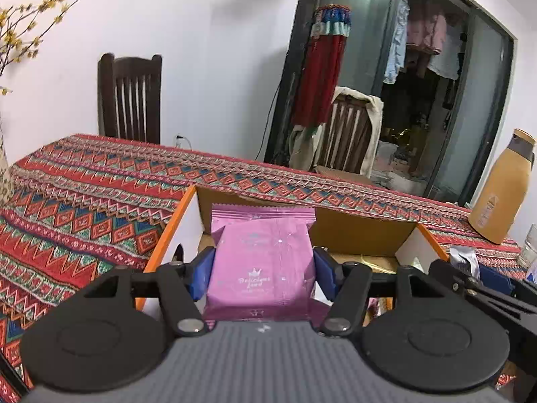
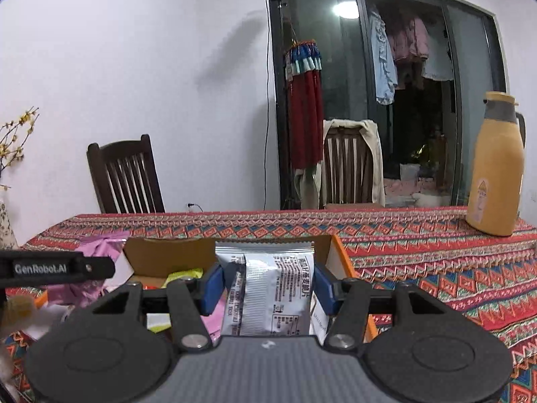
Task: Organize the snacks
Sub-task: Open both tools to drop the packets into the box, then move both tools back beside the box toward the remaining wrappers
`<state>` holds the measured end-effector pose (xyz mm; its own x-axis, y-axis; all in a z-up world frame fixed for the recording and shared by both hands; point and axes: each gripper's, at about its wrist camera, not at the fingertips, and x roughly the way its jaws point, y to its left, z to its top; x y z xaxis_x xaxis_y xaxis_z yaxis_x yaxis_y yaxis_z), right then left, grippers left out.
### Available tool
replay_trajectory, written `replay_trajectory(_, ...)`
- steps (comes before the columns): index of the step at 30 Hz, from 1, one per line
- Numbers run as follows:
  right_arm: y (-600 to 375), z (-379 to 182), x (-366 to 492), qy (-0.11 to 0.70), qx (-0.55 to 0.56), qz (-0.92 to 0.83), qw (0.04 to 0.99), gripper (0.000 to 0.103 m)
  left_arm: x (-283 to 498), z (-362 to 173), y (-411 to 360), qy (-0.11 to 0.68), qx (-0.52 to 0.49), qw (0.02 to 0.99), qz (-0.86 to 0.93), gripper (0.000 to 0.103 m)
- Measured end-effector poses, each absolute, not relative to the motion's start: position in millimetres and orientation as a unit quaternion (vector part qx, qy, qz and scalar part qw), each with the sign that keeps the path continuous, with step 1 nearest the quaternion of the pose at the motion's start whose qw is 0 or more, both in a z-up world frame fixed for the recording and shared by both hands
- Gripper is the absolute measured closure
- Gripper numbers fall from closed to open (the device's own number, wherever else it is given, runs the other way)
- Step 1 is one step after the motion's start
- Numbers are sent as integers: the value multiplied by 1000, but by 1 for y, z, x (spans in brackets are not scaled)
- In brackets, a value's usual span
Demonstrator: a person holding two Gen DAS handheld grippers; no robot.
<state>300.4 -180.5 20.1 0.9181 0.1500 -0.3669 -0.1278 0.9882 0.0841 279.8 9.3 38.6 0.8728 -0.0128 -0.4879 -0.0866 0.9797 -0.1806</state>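
- Counter [image 2: 436, 268], under a red patterned cloth, spread out ahead of and beside both claws; carries a cardboard box with orange edges, plus a yellow flask [image 2: 496, 168] far off to the right claw's right.
- Cardboard box [image 1: 362, 231], open-topped, directly ahead of and below the left claw; seen from the right wrist, just ahead of and below the right claw too.
- Inside the box: a yellow-green packet [image 2: 183, 273] ahead and left of the right claw, pink wrapping lower left, other wrappers too hidden to name.
- Left claw [image 1: 264, 268]: partly open, blue pads pressed on both sides of a pink snack packet [image 1: 261, 262], held upright over the box's left part.
- Right claw [image 2: 266, 288]: partly open, pads clamped on a silver snack packet [image 2: 272, 288], printed back facing the camera, poised over the box's right part.
- Step in hand, by judgement: carrying two packets to the box, both apparently above its opening, neither set down yet.
- Next move, by judgement: lowering each packet into a free spot, then easing the pads apart; care needed to keep the two claws, close side by side, from knocking together.
- Risk, by judgement: slippery foil tipping against wrappers already inside.
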Motion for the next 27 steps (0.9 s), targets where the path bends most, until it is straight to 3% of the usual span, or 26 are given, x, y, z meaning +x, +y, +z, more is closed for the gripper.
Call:
replay_trajectory(3, -180, 13, 303, 199, 35, 71, 977, 44, 281, 38, 13, 255, -107, 961, 22, 38)
replay_trajectory(4, -181, 12, 304, 202, 36, 70, 976, 35, 280, 38, 14, 253, -109, 961, 25, 35)
replay_trajectory(6, -182, 13, 303, 197, 38, 66, 977, 20, 276, 40, 15, 242, -113, 963, 36, 10)
replay_trajectory(8, -184, 16, 299, 186, 43, 62, 980, 8, 272, 42, 17, 229, -117, 965, 47, 0)
replay_trajectory(16, -190, 21, 290, 169, 53, 57, 983, 3, 266, 46, 16, 217, -120, 968, 46, 0)
replay_trajectory(27, -192, 34, 275, 153, 54, 50, 986, 2, 251, 63, 15, 200, -116, 971, 53, 0)
